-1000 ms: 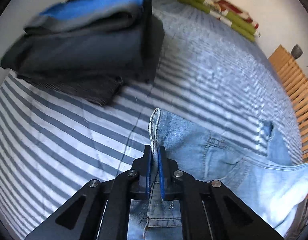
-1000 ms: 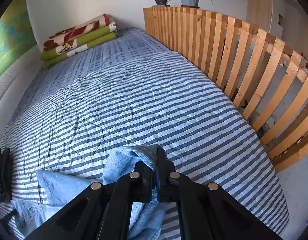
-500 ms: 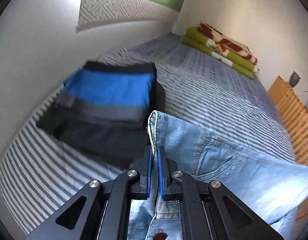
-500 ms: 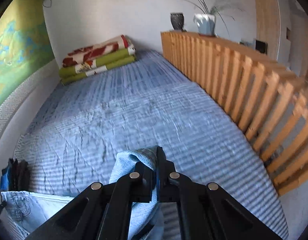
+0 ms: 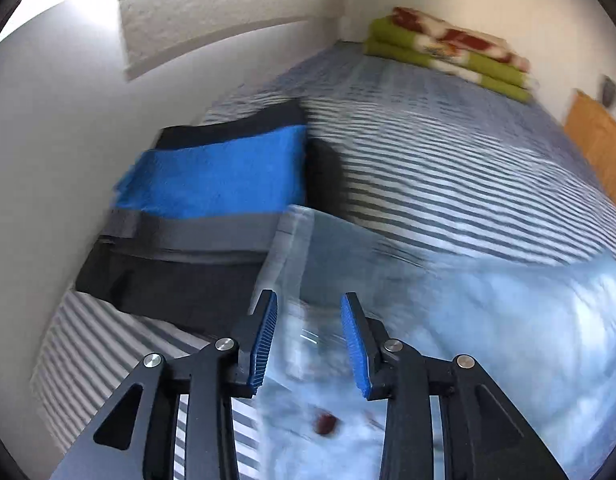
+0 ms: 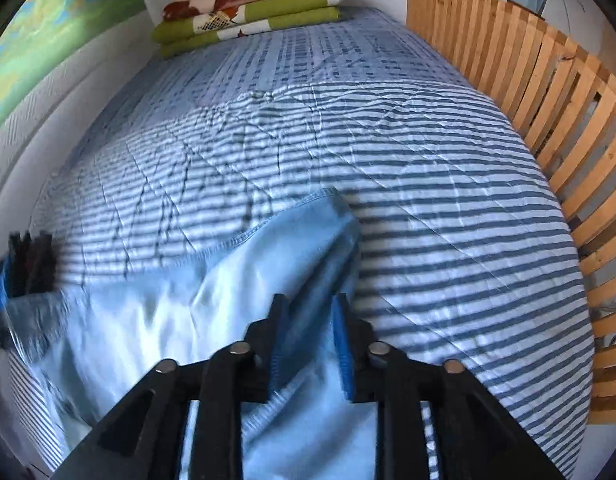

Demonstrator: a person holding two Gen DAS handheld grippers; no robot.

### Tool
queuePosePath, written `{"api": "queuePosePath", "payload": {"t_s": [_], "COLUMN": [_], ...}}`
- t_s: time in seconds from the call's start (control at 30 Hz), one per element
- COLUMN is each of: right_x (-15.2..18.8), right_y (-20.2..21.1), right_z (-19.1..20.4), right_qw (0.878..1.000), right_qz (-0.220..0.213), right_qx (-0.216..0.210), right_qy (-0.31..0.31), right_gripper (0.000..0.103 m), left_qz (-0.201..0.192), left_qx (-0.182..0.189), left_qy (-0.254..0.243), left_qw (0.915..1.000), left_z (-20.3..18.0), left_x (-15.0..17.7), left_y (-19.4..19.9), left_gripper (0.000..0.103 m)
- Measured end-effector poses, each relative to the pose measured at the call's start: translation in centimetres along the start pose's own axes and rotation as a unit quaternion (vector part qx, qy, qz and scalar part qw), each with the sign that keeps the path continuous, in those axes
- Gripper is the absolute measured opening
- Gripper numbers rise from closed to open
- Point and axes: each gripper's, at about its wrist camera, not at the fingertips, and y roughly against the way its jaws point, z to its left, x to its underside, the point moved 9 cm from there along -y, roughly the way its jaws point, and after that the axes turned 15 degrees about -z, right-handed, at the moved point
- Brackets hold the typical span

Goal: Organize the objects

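Observation:
Light blue jeans (image 5: 488, 320) lie spread on the striped bed, blurred by motion; they also show in the right wrist view (image 6: 227, 292). One edge of the jeans rests against a folded stack of dark and blue clothes (image 5: 215, 200) by the wall, seen at the far left in the right wrist view (image 6: 23, 264). My left gripper (image 5: 310, 308) is open just above the jeans' edge. My right gripper (image 6: 308, 308) is open above the jeans' other end. Neither holds anything.
The striped bedspread (image 6: 388, 140) covers the bed. A folded green and red blanket (image 6: 247, 8) lies at the far end, also in the left wrist view (image 5: 448, 52). A wooden slat rail (image 6: 548, 100) runs along the right side. A white wall (image 5: 47, 140) is at the left.
Both grippers were shut on the jeans and have opened, letting them drop onto the bed next to the folded stack. The left gripper moved toward the stack.

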Motion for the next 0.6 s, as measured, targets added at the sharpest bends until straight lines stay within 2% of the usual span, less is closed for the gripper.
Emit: {"api": "queuePosePath", "payload": {"t_s": [0.03,0.07,0.13,0.17,0.23,0.27,0.33,0.4,0.47,0.6], "right_x": [0.9,1.6,2.6,3.1,3.7,4.1,4.8,4.9,5.0,6.1], "right_y": [0.2,0.1,-0.3,-0.7,-1.5,-2.2,-3.5,-4.8,-6.0,-7.3], "right_z": [-1.1,-1.7,-3.0,-3.6,-4.2,-4.2,-4.1,-3.8,-3.6,-4.0], "right_qw": [1.000,1.000,0.999,0.998,0.996,0.994,0.992,0.992,0.991,0.990], "right_qz": [0.004,0.012,0.029,0.036,0.047,0.056,0.071,0.078,0.084,0.097], "right_qx": [-0.002,-0.001,0.000,0.003,-0.003,-0.011,-0.008,0.005,0.015,0.030], "right_qy": [-0.016,-0.025,-0.037,-0.048,-0.076,-0.092,-0.103,-0.104,-0.104,-0.098], "right_gripper": [0.038,0.040,0.040,0.040,0.041,0.043,0.046,0.046,0.047,0.048], "left_qz": [0.003,0.009,0.021,0.033,0.050,0.064,0.076,0.074,0.075,0.102], "left_qx": [0.026,0.061,0.130,0.167,0.219,0.247,0.270,0.271,0.273,0.286], "left_qy": [-0.007,-0.017,-0.040,-0.060,-0.092,-0.115,-0.164,-0.207,-0.230,-0.237], "left_qw": [0.9996,0.9980,0.9905,0.9835,0.9700,0.9600,0.9458,0.9370,0.9311,0.9228], "left_z": [-1.5,-3.7,-7.8,-10.5,-14.4,-16.8,-20.0,-21.8,-23.0,-24.4], "left_x": [0.6,1.5,3.5,4.9,7.3,9.0,11.5,13.6,14.9,17.0], "left_y": [0.6,1.5,3.6,4.6,6.4,7.4,8.7,9.7,10.2,10.1], "left_gripper": [0.041,0.044,0.055,0.058,0.065,0.067,0.074,0.074,0.076,0.078]}}
